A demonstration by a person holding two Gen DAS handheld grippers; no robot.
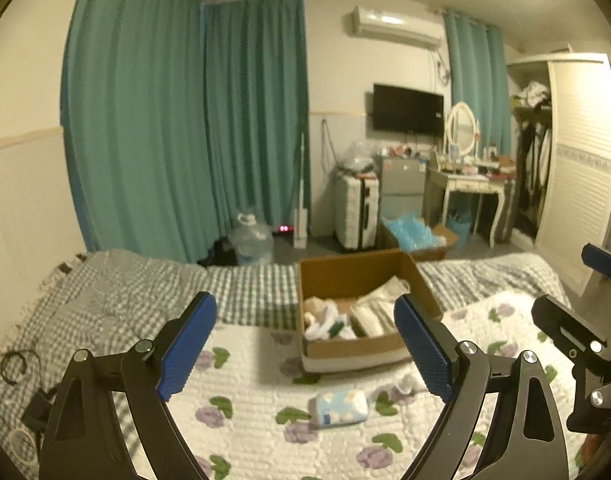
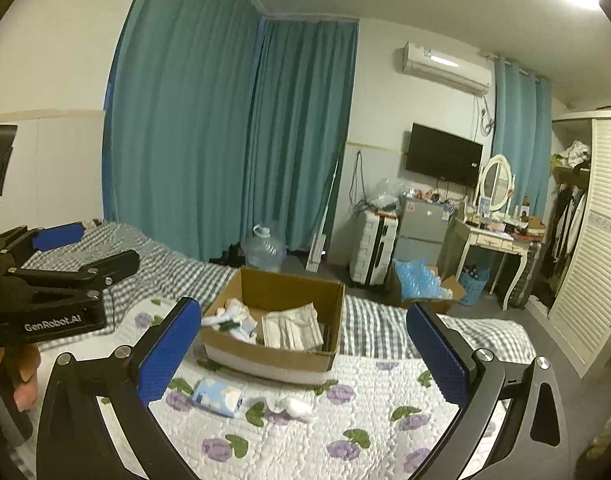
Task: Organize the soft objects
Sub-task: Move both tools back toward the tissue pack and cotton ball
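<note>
We see bed (image 1: pixel 117 292) with white floral quilt (image 1: pixel 257 432) over grey check cover. Cardboard box (image 1: pixel 345 272) sits on quilt, open top, folded cloth (image 2: pixel 293 326) and white soft items (image 2: pixel 229 316) inside. Left gripper (image 1: pixel 305 348) jaws spread wide, empty. Right gripper (image 2: pixel 301 356) jaws likewise wide, nothing held. Blue-white tissue pack (image 1: pixel 341 407) lies on quilt just before box; small crumpled white piece (image 2: pixel 291 405) beside pack, apart from both grippers.

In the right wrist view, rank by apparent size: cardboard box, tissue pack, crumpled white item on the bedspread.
1. Cardboard box, clearly largest despite lying farther away.
2. Tissue pack.
3. Crumpled white item, somewhat smaller than the pack at similar nearness.
</note>
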